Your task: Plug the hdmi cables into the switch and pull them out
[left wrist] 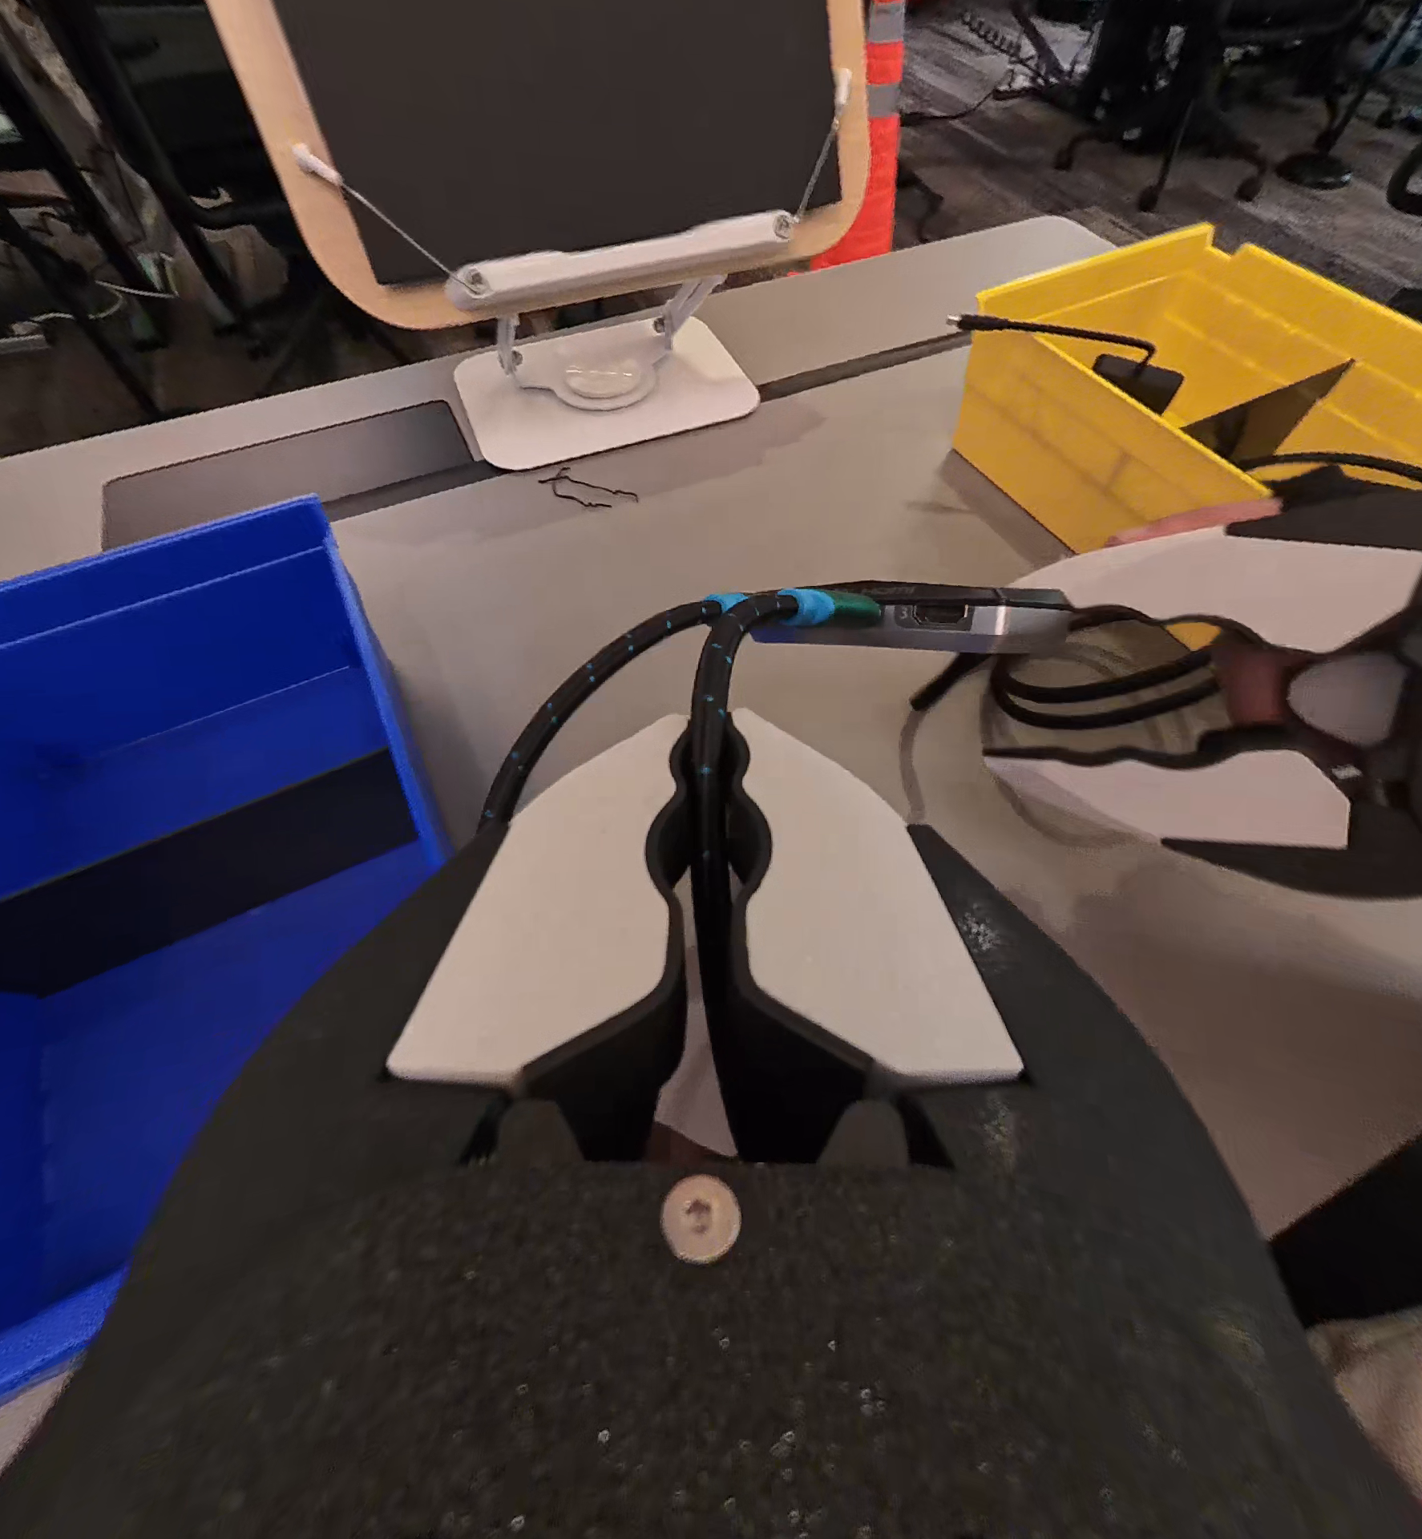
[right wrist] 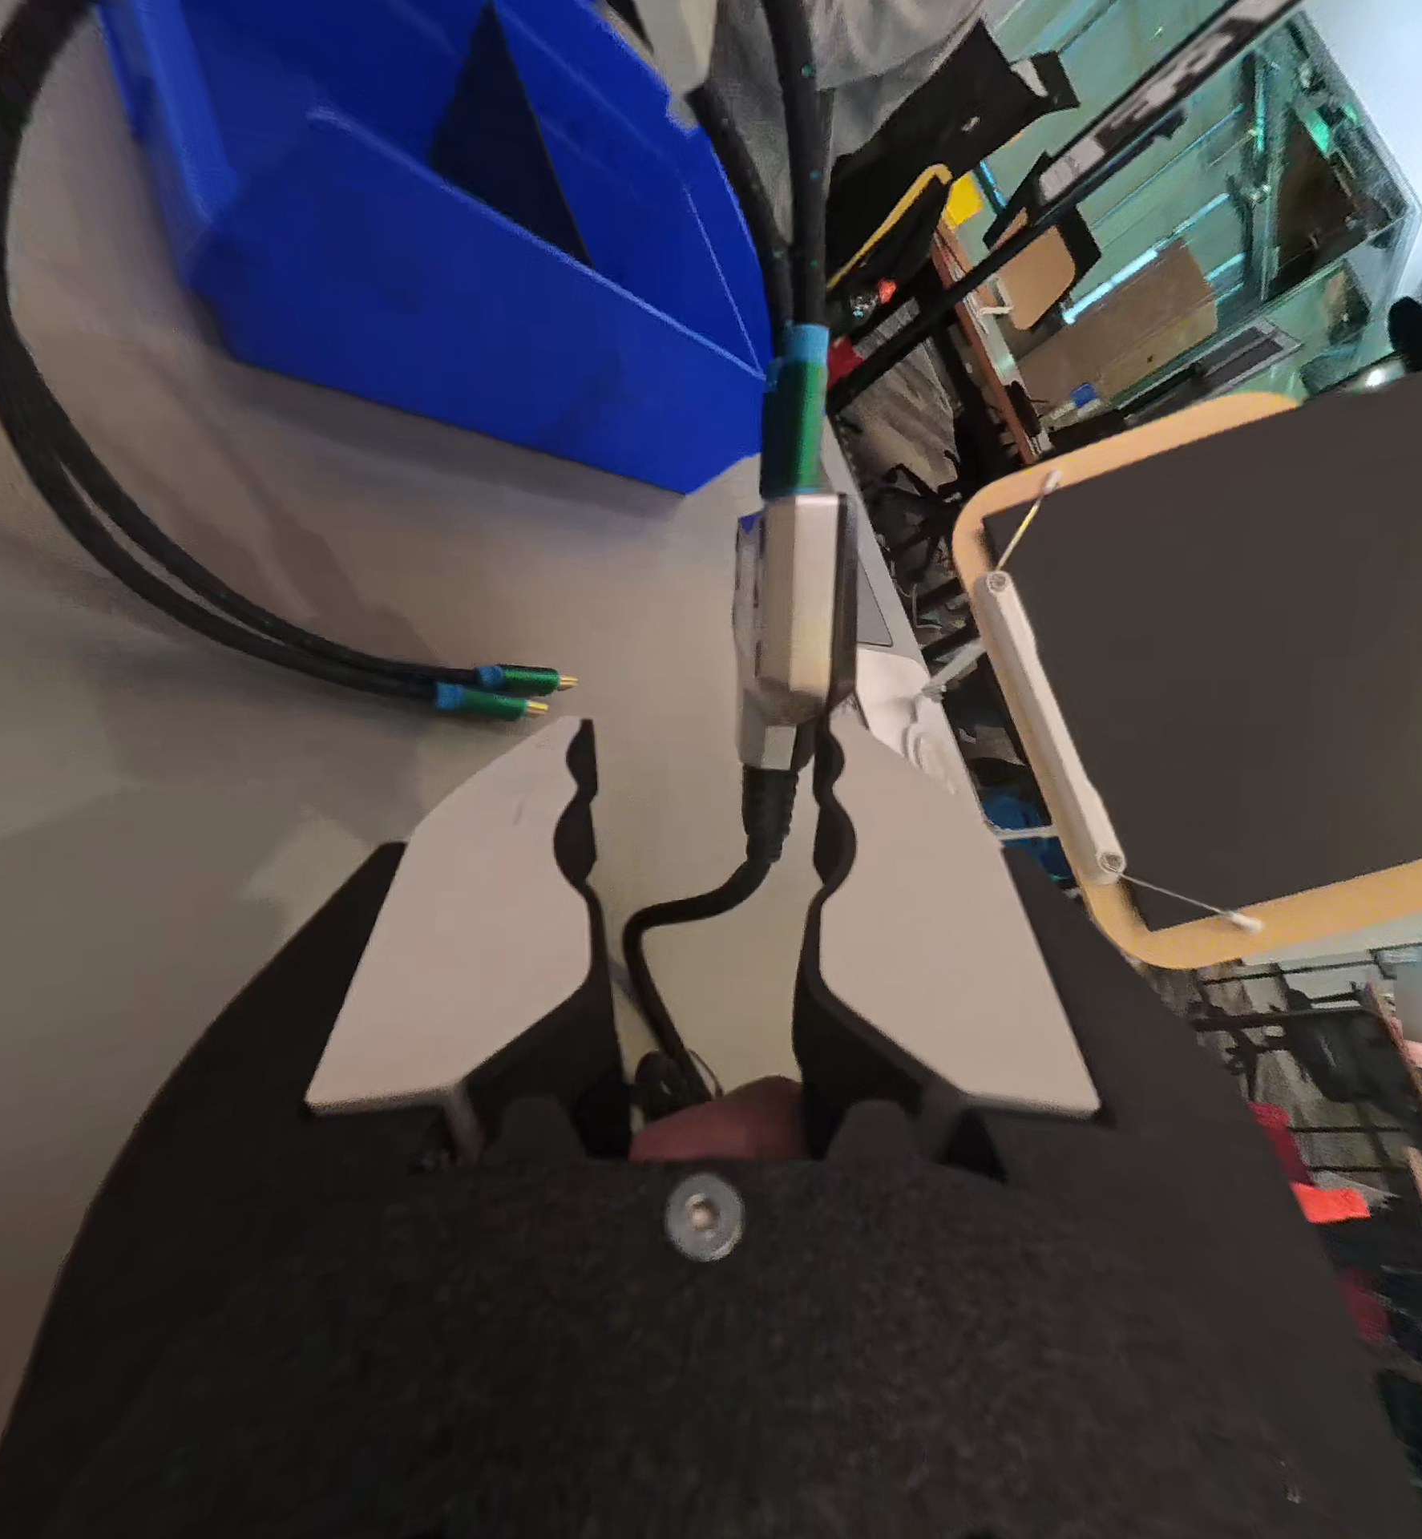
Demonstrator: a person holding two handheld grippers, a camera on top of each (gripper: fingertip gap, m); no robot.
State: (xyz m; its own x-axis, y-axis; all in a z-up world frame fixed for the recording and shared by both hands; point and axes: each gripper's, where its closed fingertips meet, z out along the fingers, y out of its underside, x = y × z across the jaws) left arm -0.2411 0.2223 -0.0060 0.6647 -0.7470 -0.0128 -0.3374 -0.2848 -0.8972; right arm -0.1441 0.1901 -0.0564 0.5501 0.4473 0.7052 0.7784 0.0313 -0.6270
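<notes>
Left wrist view: we are clenching our left tool (left wrist: 709,749) on one braided HDMI cable (left wrist: 712,708), a second cable (left wrist: 574,699) arcing just beside it. Both are sitting plugged into the silver switch (left wrist: 941,620), which is hanging above the grey worktop (left wrist: 774,516), one port still bare. Our right tool (right wrist: 699,749) is standing parted around the switch's far end and its thin black lead (right wrist: 691,908); whether the pads are touching the body we cannot tell. Two loose green plugs (right wrist: 516,695) are lying on the worktop left of that tool. A blue bin (left wrist: 150,749) is crowding the left side, showing only dark dividers inside. A yellow bin (left wrist: 1107,416) is sitting behind the right tool, holding a small black adapter (left wrist: 1136,379) with a short cord. A tablet stand (left wrist: 608,391) is rising at the back edge.
</notes>
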